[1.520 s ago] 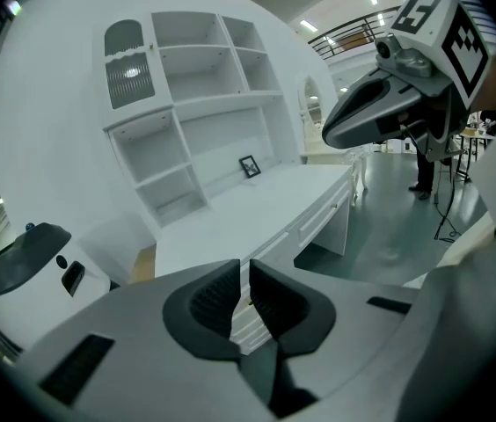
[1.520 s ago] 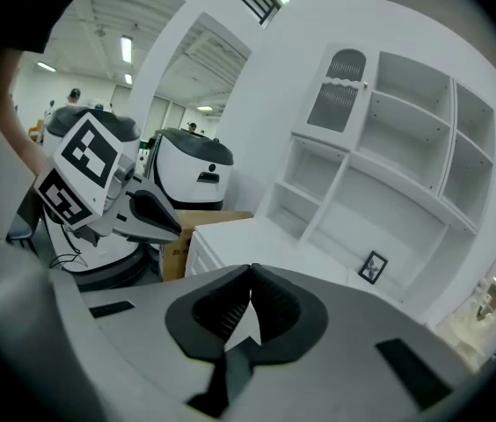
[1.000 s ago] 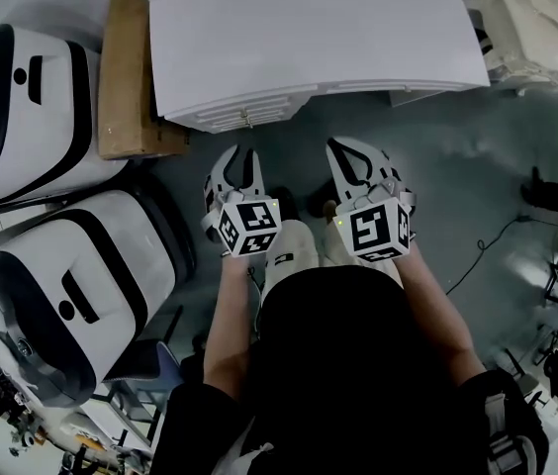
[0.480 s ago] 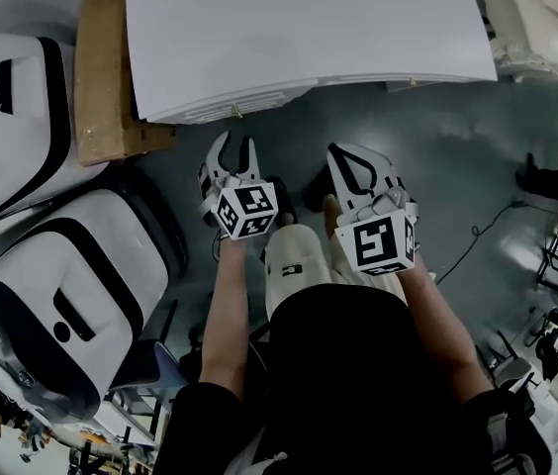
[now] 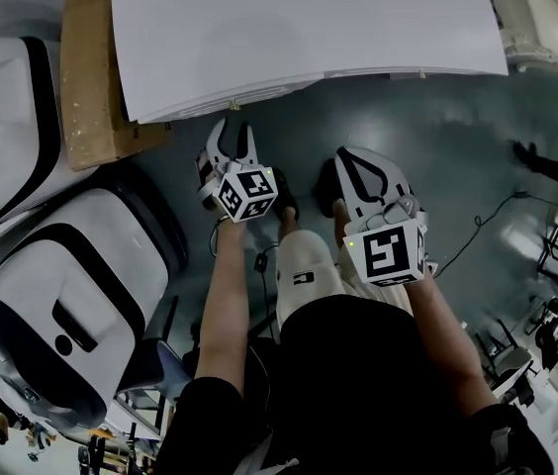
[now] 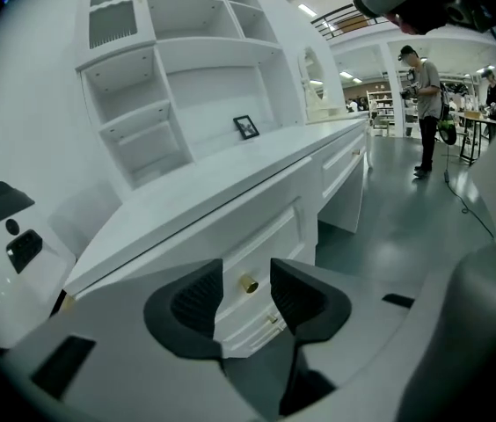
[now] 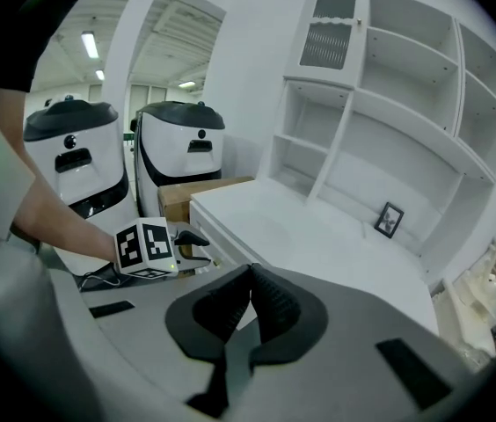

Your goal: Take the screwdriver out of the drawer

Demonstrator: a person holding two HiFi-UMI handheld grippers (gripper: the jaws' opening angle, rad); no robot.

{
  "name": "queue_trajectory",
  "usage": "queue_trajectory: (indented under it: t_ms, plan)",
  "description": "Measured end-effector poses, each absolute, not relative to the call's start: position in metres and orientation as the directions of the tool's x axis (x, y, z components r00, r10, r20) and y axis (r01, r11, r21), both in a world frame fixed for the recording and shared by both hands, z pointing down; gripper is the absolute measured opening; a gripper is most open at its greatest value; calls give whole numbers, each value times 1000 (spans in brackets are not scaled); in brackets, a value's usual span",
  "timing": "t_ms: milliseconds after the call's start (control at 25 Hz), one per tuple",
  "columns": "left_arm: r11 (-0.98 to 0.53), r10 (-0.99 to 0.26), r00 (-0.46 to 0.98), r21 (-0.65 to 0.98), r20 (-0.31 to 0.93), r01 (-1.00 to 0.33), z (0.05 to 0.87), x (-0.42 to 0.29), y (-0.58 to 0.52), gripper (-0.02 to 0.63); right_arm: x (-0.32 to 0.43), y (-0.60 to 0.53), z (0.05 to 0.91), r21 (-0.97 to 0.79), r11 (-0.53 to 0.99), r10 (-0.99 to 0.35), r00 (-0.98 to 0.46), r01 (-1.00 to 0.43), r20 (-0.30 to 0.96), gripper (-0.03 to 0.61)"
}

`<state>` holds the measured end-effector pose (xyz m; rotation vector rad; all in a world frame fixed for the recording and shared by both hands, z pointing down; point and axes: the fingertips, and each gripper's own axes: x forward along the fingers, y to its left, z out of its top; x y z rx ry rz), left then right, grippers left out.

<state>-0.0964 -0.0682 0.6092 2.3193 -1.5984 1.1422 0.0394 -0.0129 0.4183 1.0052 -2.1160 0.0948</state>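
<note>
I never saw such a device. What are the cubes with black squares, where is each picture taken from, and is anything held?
A person holds a tool in each hand; the marked cubes belong to them. The head view looks down from the person's head; the other two look along each tool's tongs. The left tongs are opening, empty, aimed at the knob of a closed drawer in the desk. The right tongs are shut, empty. A small frame stands on the desk.

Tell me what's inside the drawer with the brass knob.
The drawer is closed. Only its white front and brass knob show; whatever lies inside is covered.
</note>
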Motion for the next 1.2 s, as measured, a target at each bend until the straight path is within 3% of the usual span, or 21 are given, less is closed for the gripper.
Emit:
queue_trajectory:
  t_ms: [560, 1200]
  plan:
    - [-457, -729, 103, -369, 676, -809, 675, -98, -91, 176, 55, -21, 445, 196, 657, -610, -360, -728, 706, 18]
    - [-436, -758, 27, -476, 651, -763, 695, -100, -106, 118, 78, -8, 475, 143, 625, -581, -334, -768, 743, 18]
